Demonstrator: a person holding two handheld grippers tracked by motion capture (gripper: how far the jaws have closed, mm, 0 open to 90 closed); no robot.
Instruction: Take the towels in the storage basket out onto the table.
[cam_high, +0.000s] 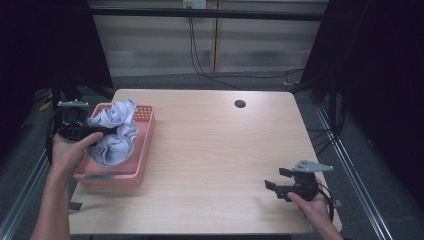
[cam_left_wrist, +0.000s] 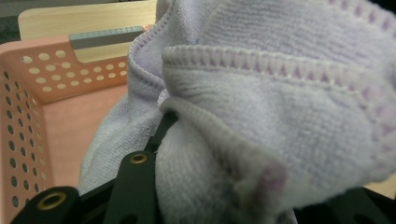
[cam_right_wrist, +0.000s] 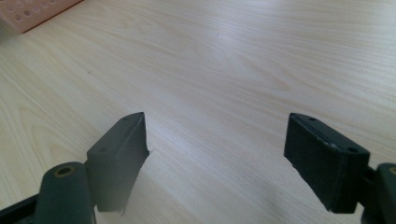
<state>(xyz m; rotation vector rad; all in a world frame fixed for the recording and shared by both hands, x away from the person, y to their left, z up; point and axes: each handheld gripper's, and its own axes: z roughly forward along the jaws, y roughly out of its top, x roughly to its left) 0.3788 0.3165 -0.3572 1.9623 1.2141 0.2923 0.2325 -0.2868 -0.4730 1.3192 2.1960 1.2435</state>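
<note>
Towel (cam_high: 116, 131), bunched for lifting from the pink basket (cam_high: 144, 145) at nine o'clock, sits pinched in the left gripper (cam_high: 102, 130); right gripper (cam_high: 278, 179) gapes empty.

Basket (cam_high: 142, 150) sits at the table's (cam_high: 215, 150) left edge, towel (cam_high: 117, 135) bunched inside it and rising above the rim. Left gripper (cam_high: 107, 130) reaches in from the basket's left side, towel between its jaws. Right gripper (cam_high: 275, 180) rests well apart, near the table's front right corner, over bare tabletop.
</note>
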